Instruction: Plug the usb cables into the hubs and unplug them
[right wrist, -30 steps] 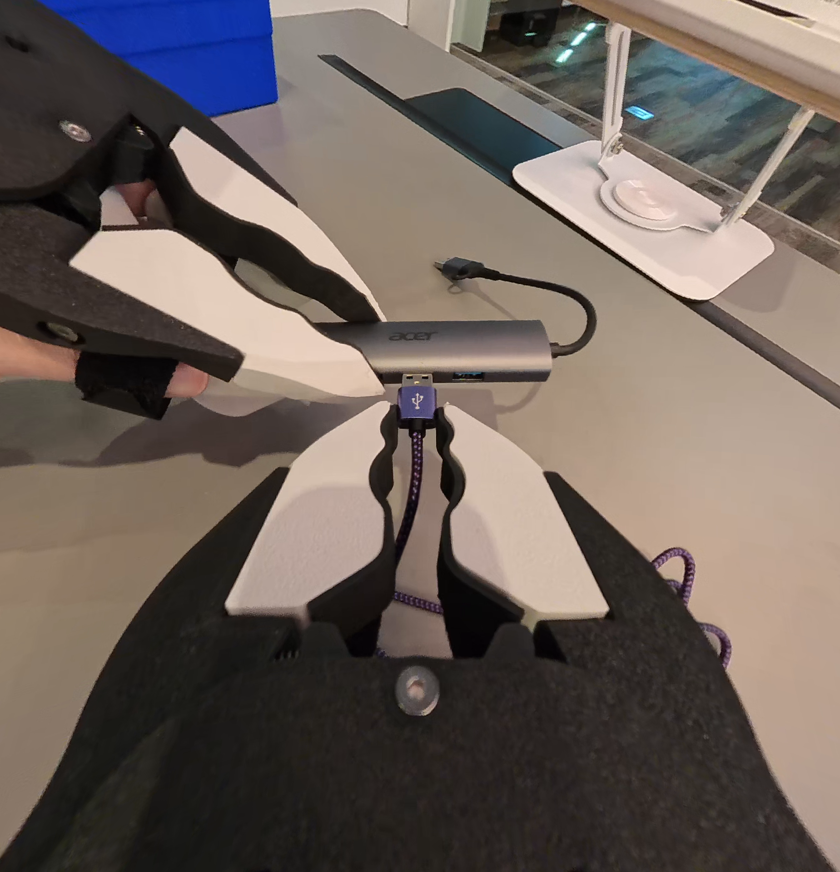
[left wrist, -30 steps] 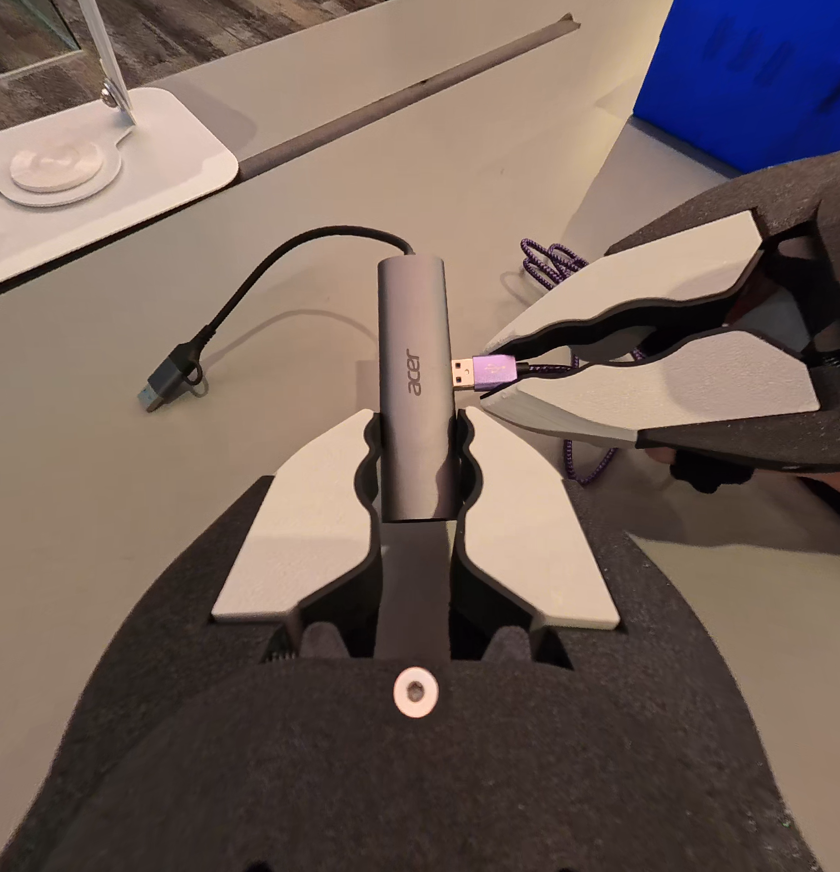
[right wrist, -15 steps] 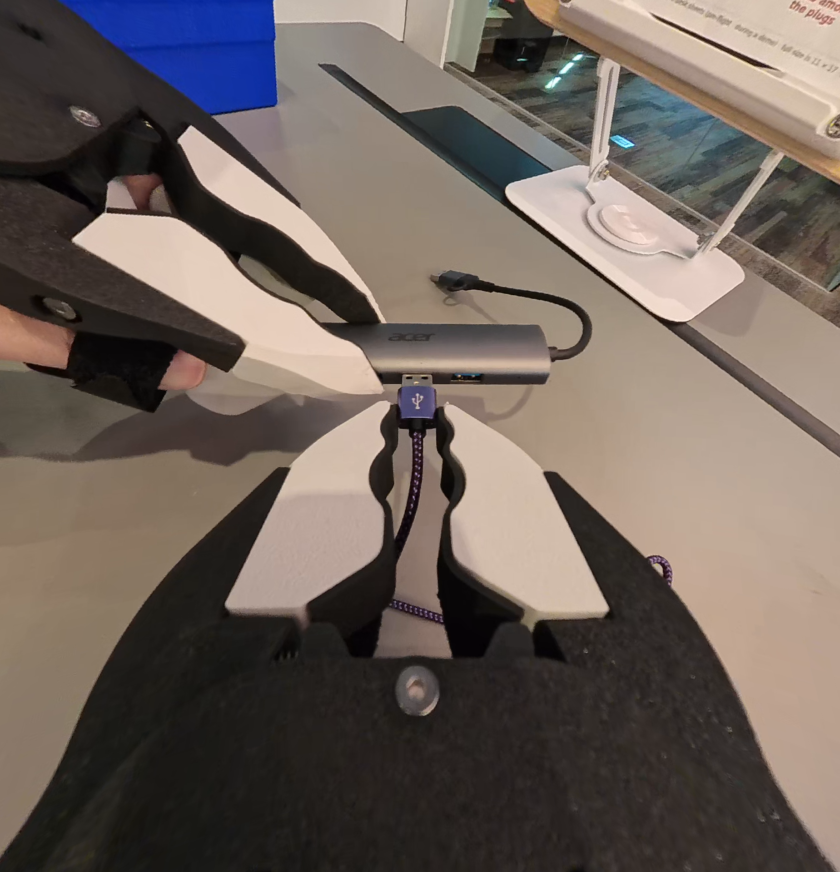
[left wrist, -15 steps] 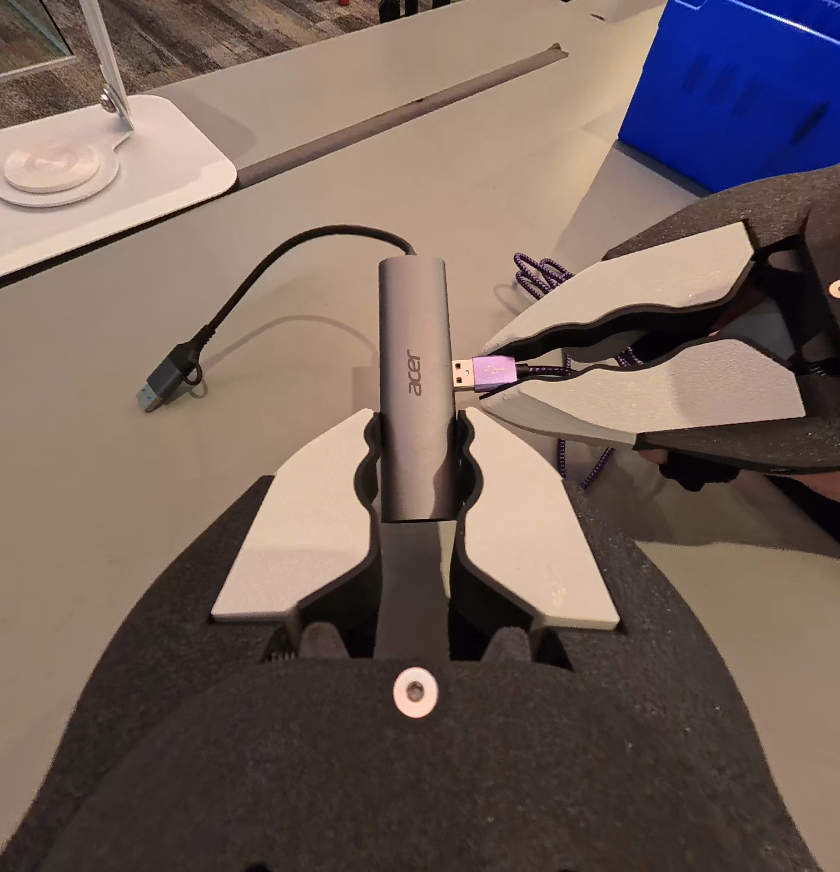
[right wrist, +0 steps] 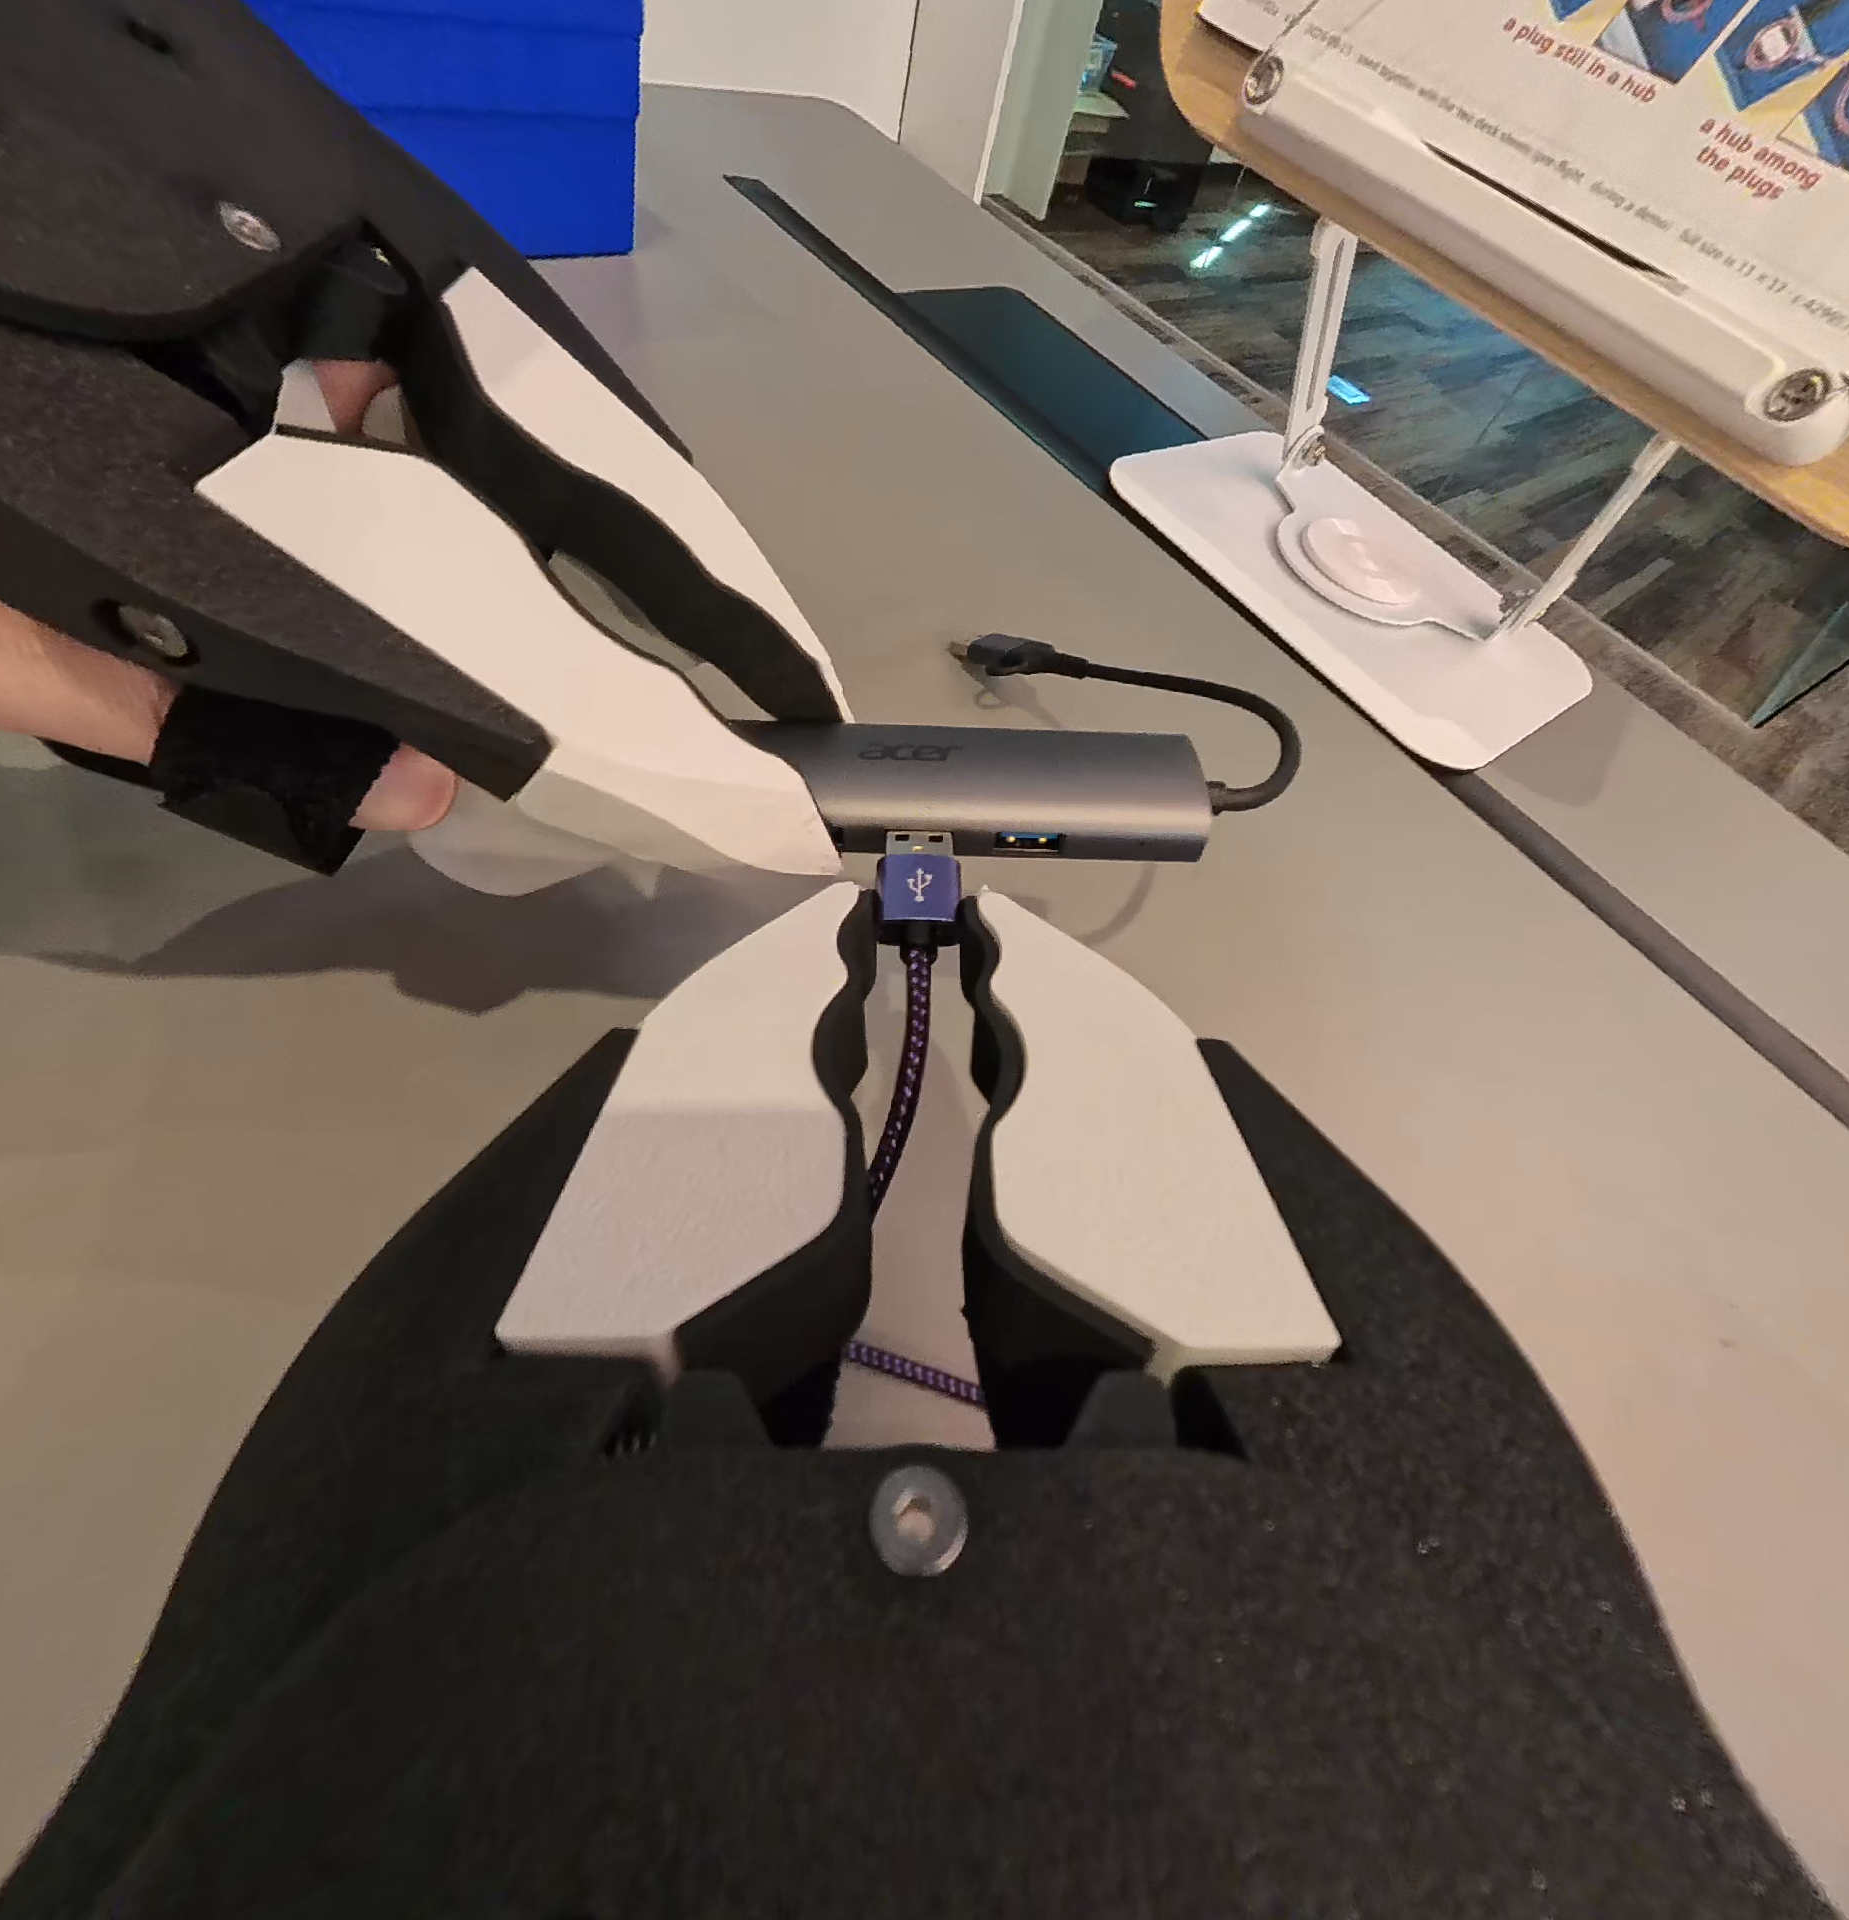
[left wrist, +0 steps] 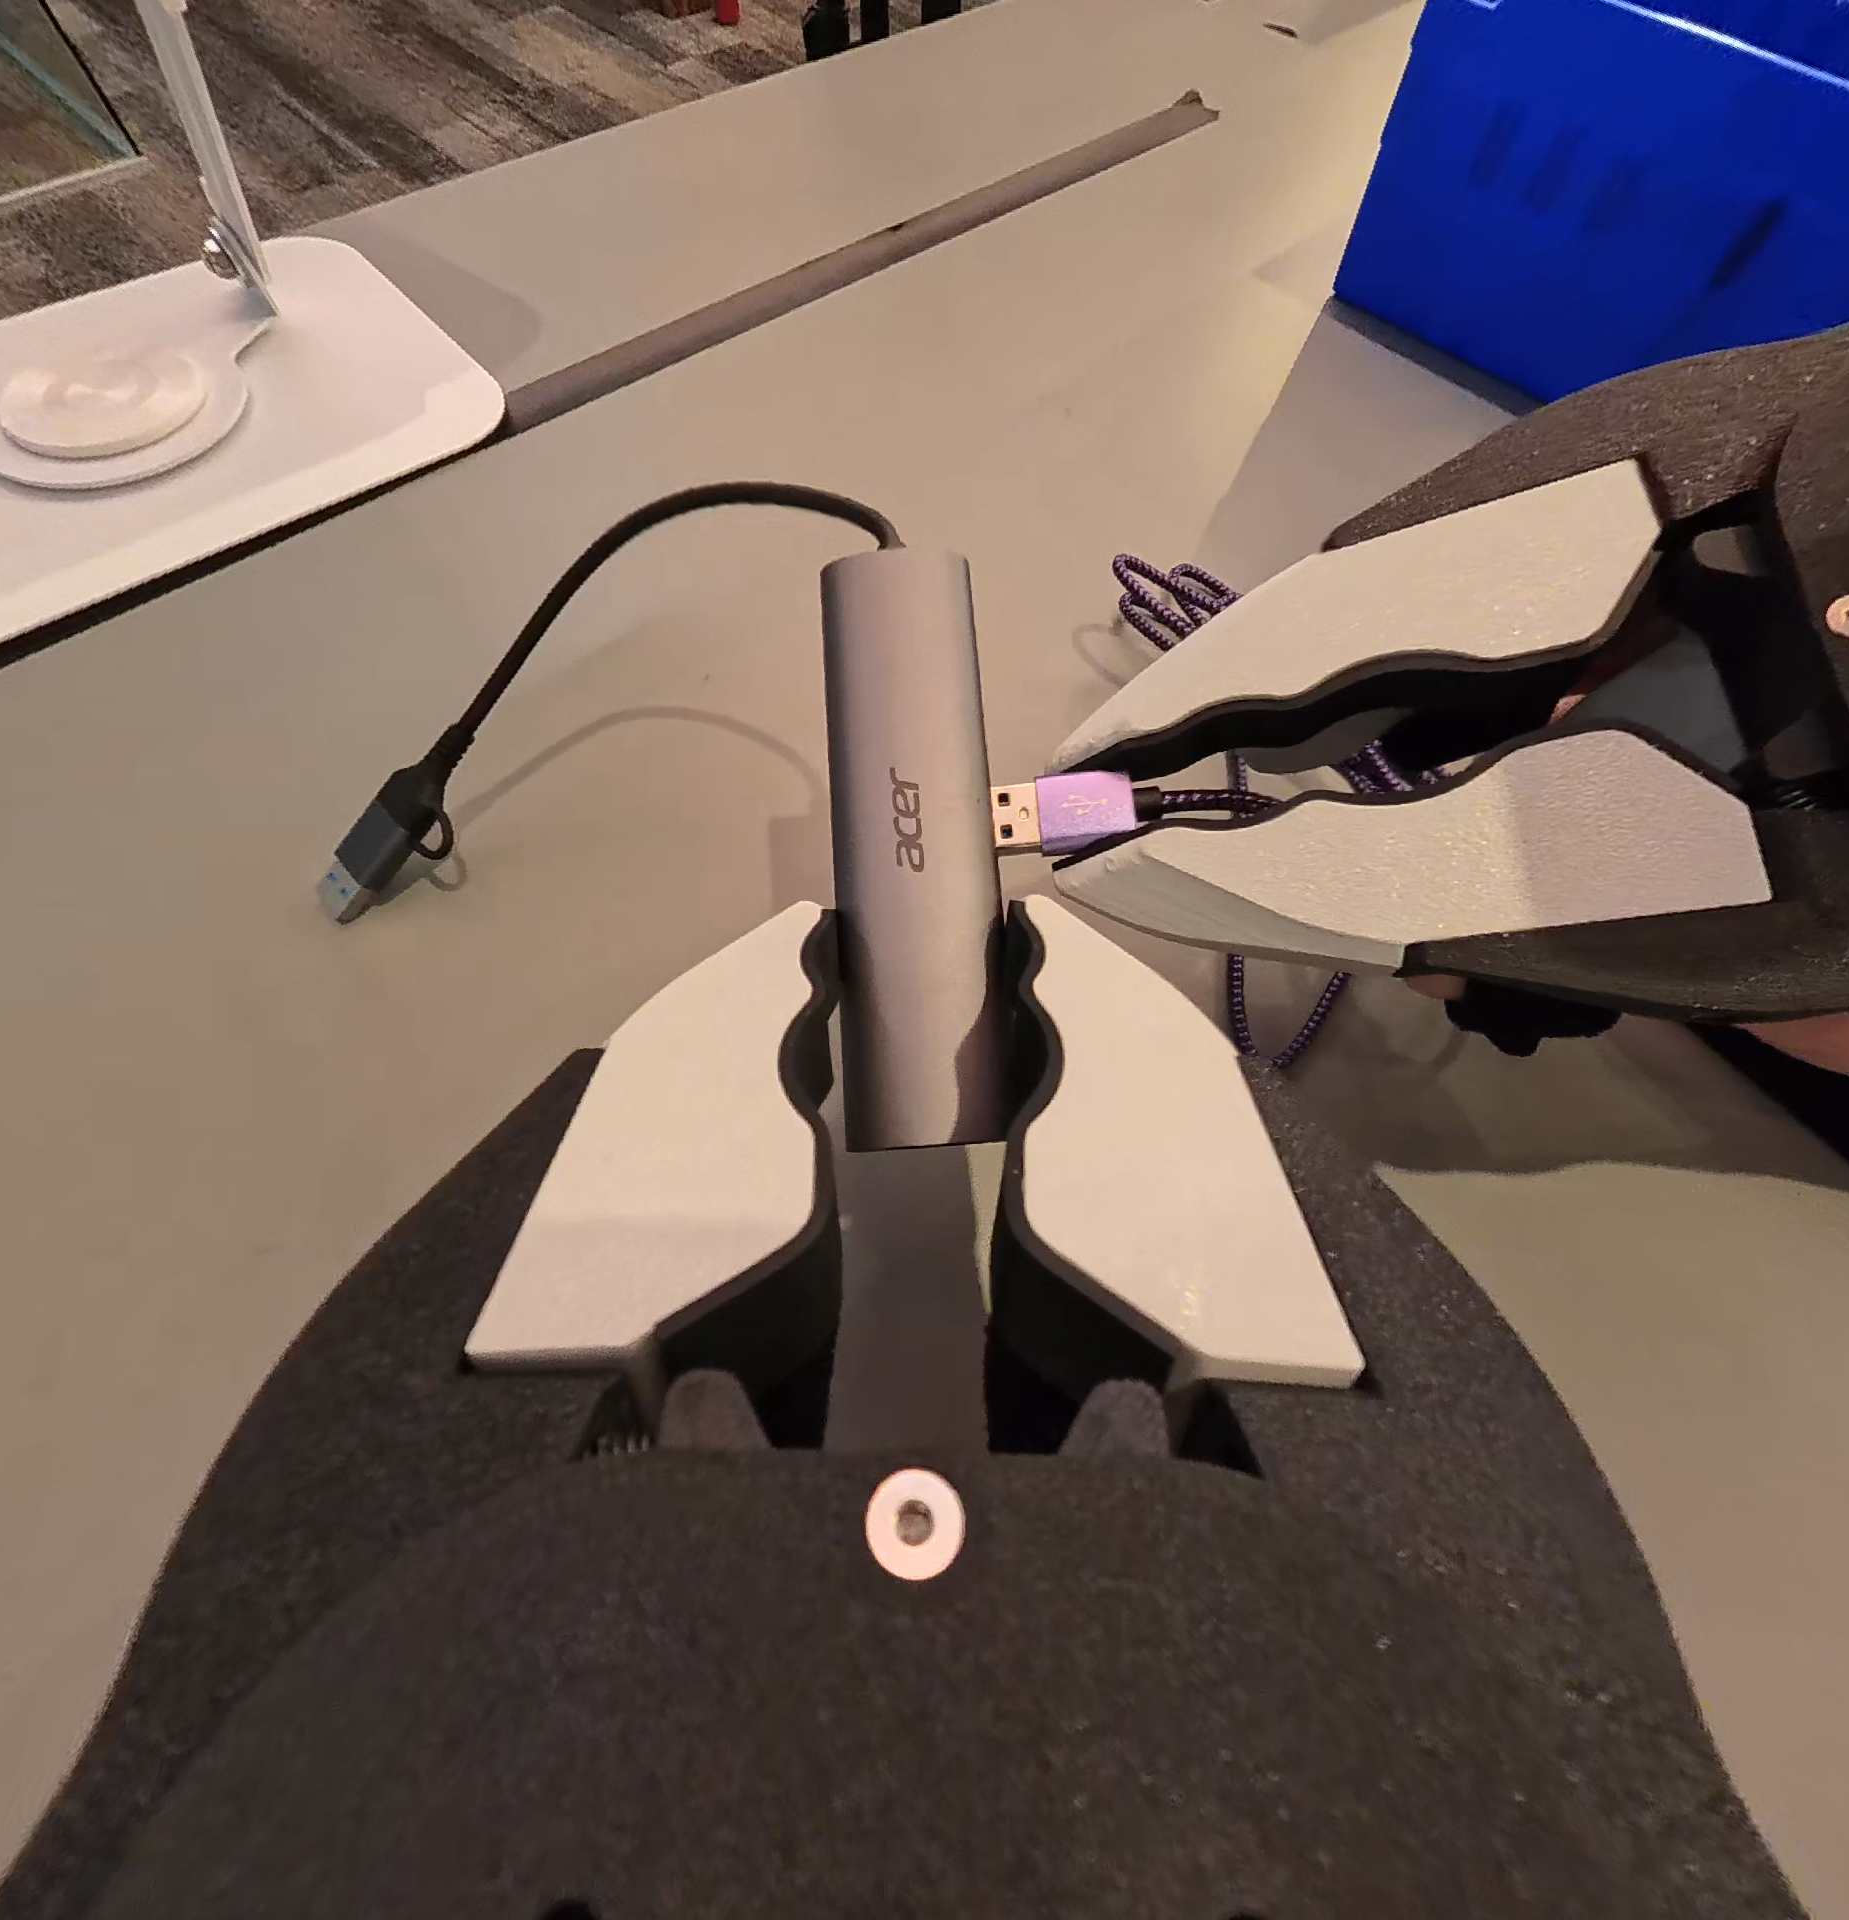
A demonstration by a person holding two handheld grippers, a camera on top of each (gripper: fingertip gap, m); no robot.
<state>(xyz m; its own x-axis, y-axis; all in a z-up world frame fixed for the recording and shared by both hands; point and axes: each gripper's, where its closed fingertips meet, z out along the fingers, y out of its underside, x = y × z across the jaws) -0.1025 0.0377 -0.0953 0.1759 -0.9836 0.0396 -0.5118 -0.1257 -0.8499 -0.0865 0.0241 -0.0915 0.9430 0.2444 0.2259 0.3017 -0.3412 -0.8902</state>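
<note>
A grey USB hub [left wrist: 904, 748] with a short black cable [left wrist: 546, 644] is held above the grey table [left wrist: 172, 1039]. My left gripper [left wrist: 915, 914] is shut on the hub's near end; it also shows in the right wrist view [right wrist: 826, 790]. My right gripper [right wrist: 918, 891] is shut on a purple USB plug [right wrist: 918, 881] with a braided purple cable [right wrist: 899, 1091]. The plug's metal tip [left wrist: 1015, 816] is at the hub's side, just at a port. The hub [right wrist: 1003, 774] shows a free blue port [right wrist: 1029, 840] beside the plug. The right gripper also shows in the left wrist view [left wrist: 1065, 810].
A white stand base [left wrist: 224, 395] stands at the table's far edge; in the right wrist view [right wrist: 1346, 603] it carries a tilted board [right wrist: 1522, 208]. A blue box [left wrist: 1626, 187] stands behind the right gripper. Loose purple cable [left wrist: 1169, 603] lies coiled behind the hub. A dark groove [left wrist: 847, 260] runs across the table. The grippers are tip to tip, or close to it. Left tips and right tips are each some 35 cm from the dark groove [left wrist: 847, 260].
Both grippers keep their hold. Hub and plug have risen a little off the table together. The plug's tip stays at the hub's side port.
</note>
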